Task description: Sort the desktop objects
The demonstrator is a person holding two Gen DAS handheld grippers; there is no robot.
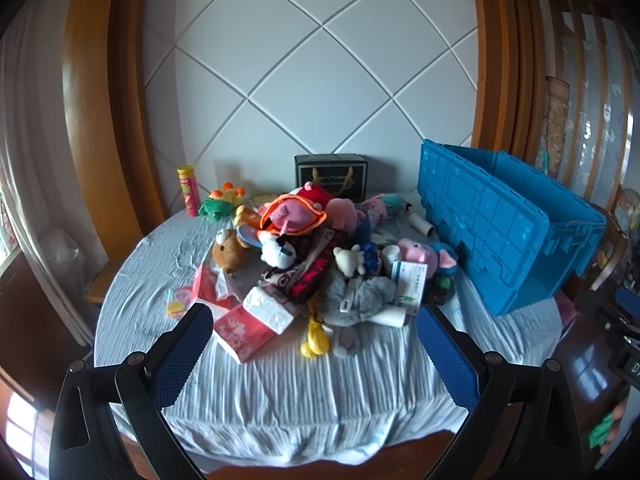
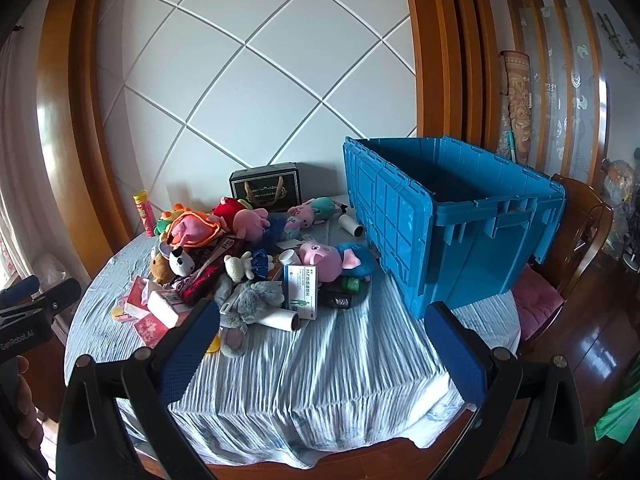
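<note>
A heap of plush toys [image 1: 304,220] [image 2: 240,240], boxes and small items lies on a round table covered with a light blue cloth [image 1: 280,380] [image 2: 320,360]. In it are a grey plush [image 1: 360,300] [image 2: 252,300], a pink pig plush [image 1: 416,252] [image 2: 320,258], a white and blue medicine box [image 1: 408,286] [image 2: 301,290], pink tissue packs [image 1: 244,330] [image 2: 148,304]. An open blue crate [image 1: 492,224] [image 2: 452,224] stands on the right. My left gripper [image 1: 314,318] is open and empty in front of the heap. My right gripper [image 2: 322,312] is open and empty, near the table's front.
A black gift box [image 1: 331,174] [image 2: 266,188] stands at the back by the wall. A yellow and pink tube [image 1: 189,190] [image 2: 144,212] stands at the back left. A wooden chair with a pink cushion [image 2: 536,304] is to the right of the table.
</note>
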